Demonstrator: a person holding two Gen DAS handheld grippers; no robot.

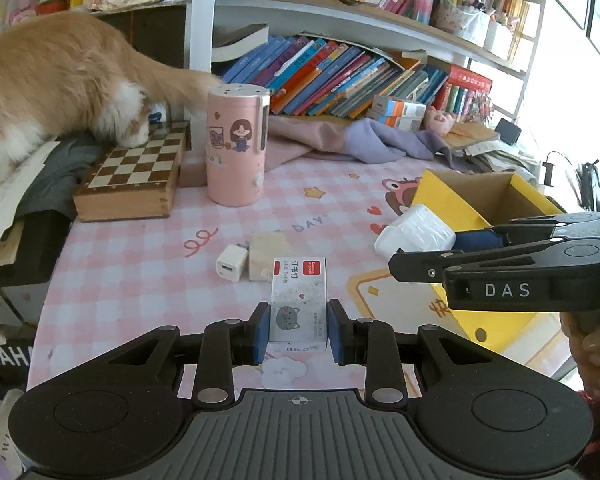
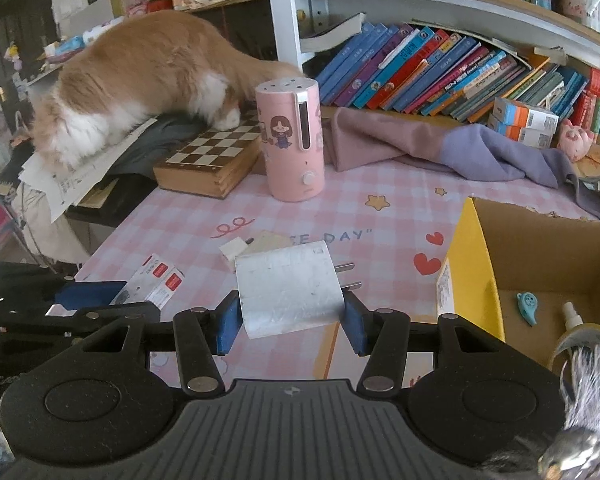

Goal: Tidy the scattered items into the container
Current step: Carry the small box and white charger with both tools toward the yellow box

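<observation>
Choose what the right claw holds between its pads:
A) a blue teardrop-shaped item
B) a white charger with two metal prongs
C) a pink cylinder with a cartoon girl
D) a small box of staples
B: in the right wrist view the right claw has its blue pads pressed on both sides of the white charger, whose two prongs stick out to the right.
</observation>
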